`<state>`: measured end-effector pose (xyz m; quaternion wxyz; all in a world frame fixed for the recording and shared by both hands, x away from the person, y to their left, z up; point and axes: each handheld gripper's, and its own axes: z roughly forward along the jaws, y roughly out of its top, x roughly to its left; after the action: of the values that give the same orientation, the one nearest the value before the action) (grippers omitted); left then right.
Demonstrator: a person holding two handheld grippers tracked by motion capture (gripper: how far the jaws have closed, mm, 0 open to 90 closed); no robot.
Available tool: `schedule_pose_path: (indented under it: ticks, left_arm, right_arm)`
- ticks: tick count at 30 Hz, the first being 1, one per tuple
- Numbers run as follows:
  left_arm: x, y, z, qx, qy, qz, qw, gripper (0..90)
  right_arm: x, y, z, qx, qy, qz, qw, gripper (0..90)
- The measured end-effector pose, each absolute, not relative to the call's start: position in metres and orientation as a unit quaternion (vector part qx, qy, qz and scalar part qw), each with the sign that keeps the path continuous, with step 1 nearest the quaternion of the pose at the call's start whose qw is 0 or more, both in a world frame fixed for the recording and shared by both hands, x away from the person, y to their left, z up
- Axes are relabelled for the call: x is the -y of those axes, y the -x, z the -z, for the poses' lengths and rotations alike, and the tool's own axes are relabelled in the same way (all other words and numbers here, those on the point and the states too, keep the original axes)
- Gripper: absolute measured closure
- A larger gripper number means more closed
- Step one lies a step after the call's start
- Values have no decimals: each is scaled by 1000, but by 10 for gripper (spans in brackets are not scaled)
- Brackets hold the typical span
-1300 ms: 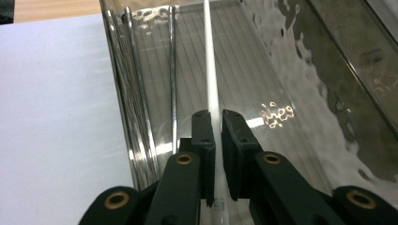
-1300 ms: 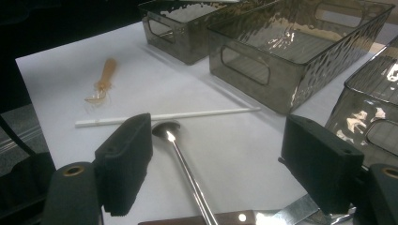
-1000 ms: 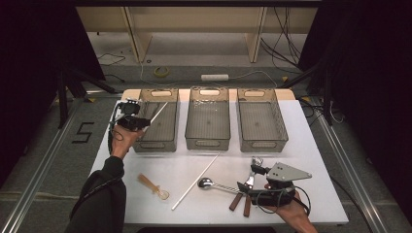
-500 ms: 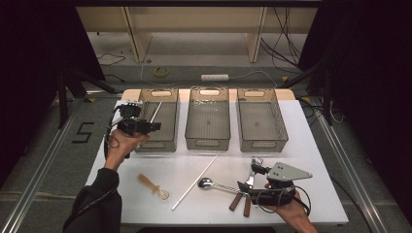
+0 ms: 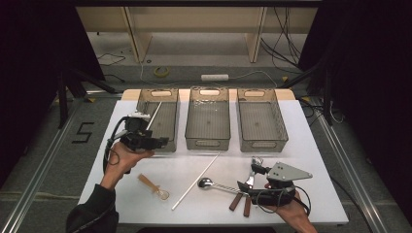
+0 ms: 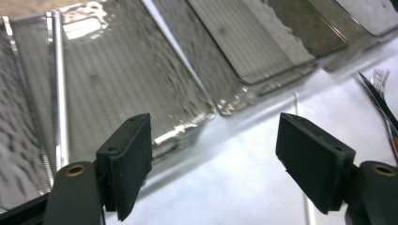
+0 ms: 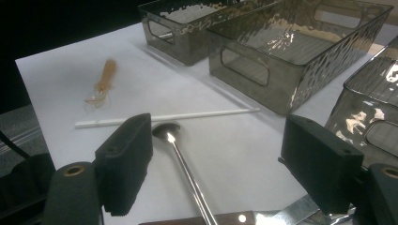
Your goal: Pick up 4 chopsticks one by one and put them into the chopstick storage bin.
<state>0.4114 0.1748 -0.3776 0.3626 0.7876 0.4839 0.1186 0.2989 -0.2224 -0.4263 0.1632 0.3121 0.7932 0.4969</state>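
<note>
My left gripper [image 5: 163, 141] hovers at the front rim of the left smoky plastic bin [image 5: 158, 92]. Its jaws have just been opening, and in the left gripper view [image 6: 213, 164] they are open with nothing between them. A thin white stick [image 5: 154, 114] lies slanted inside that bin [image 6: 117, 70], seen as a pale rod [image 6: 57, 93] along its wall. My right gripper [image 5: 241, 187] rests at the front right of the table, open [image 7: 218, 164], with a metal spoon [image 7: 180, 154] lying on the table between its jaws, untouched.
A middle bin [image 5: 208, 143] and a right bin [image 5: 262, 143] stand beside the left one. On the white table lie a second white stick [image 5: 195, 182], the metal spoon [image 5: 216, 185], a small wooden scoop [image 5: 152, 186] and wooden-handled utensils [image 5: 240, 200].
The left gripper moved right along the left bin's front, let go of the white stick into that bin and opened its jaws. The right gripper stayed put.
</note>
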Motion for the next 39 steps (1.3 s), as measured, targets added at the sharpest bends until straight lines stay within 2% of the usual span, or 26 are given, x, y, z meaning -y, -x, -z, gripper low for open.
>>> schedule_pose_path:
  ticks: [11,25,29,39]
  left_arm:
    - [-137,-377,393,-454,-822,-104,328,237]
    - [-111,-347,428,-432,-857,-79,269,253]
    - [-103,-342,436,-420,-869,-70,253,293]
    - [-90,-338,451,-394,-893,-44,212,492]
  right_arm:
    - [222,-298,426,-794,-310,-495,165,263]
    - [221,-298,427,-796,-309,-494,164,263]
    - [221,-298,427,-797,-308,-494,164,262]
    - [221,-298,427,-797,-308,-494,164,263]
